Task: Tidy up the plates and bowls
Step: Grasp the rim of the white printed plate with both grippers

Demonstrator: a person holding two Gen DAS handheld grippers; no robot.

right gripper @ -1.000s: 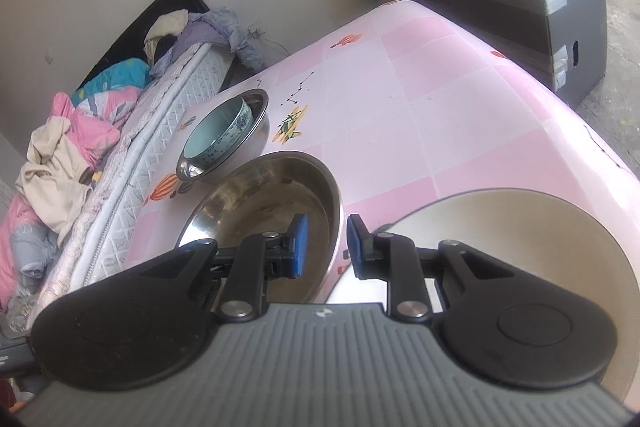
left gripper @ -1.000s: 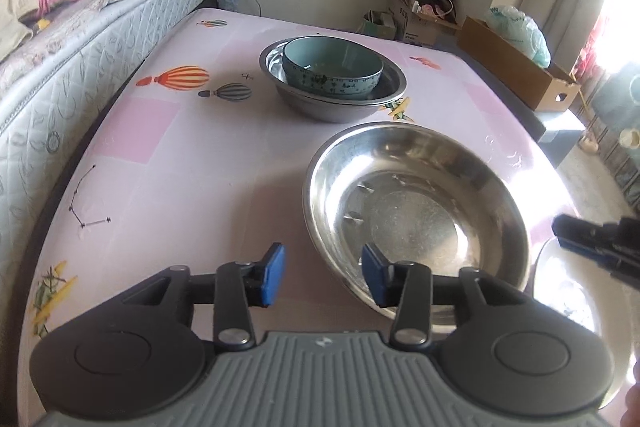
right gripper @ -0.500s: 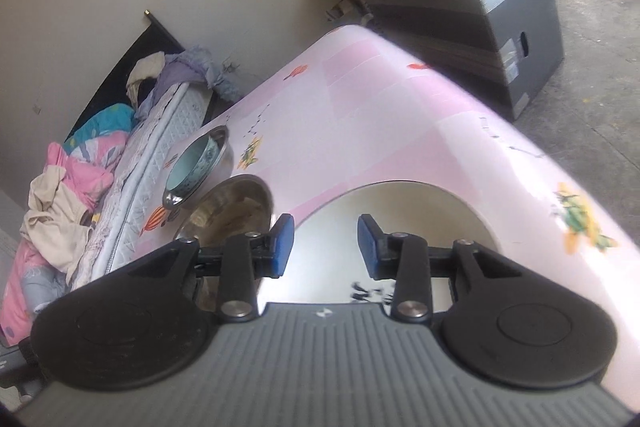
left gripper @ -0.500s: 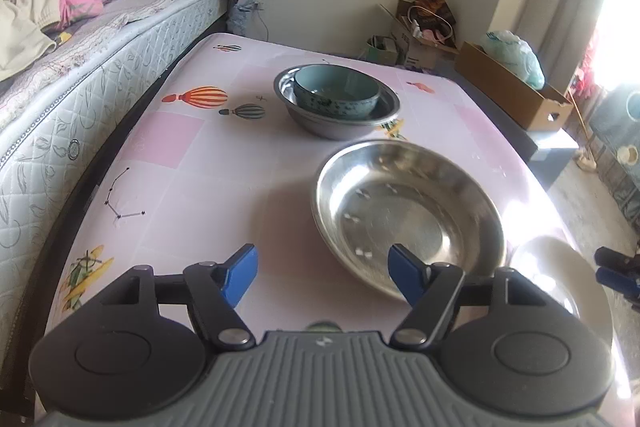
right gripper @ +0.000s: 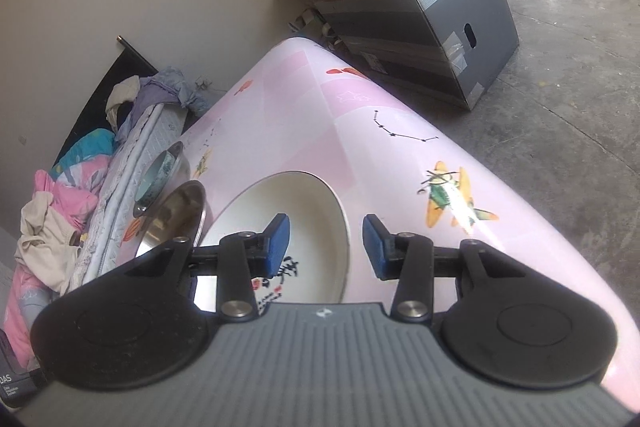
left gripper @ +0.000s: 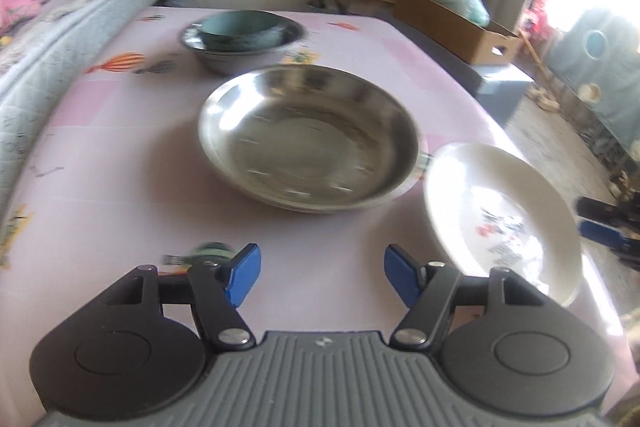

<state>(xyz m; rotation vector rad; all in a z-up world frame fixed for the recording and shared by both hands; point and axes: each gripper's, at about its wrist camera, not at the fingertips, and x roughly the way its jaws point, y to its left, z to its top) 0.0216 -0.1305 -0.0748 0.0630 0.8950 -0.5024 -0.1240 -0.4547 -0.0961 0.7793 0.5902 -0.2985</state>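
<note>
In the left wrist view, the left hand-held gripper (left gripper: 322,277) hangs over the pink bench with little pictures on it (left gripper: 120,147); its jaws are closing a little, with nothing between them. Ahead of it sits one big shiny metal bowl (left gripper: 310,137). Farther back is one smaller shiny metal bowl (left gripper: 244,53) with one blue-green bowl (left gripper: 238,27) inside it. To the right lies one round white plate with a flower picture (left gripper: 500,215), near the bench edge. The right hand-held gripper (left gripper: 604,225) peeks in at the far right, just past the plate. In the right wrist view, the right hand-held gripper (right gripper: 326,245) is over the white plate (right gripper: 312,211), and its jaws are opening with nothing pinched yet. The plate's right rim lies about between the jaws. I think the step is picking up the plate. Next, the jaws need to come down around the rim and squeeze, so the plate can go with the bowls. That makes three bowls and one plate.
</note>
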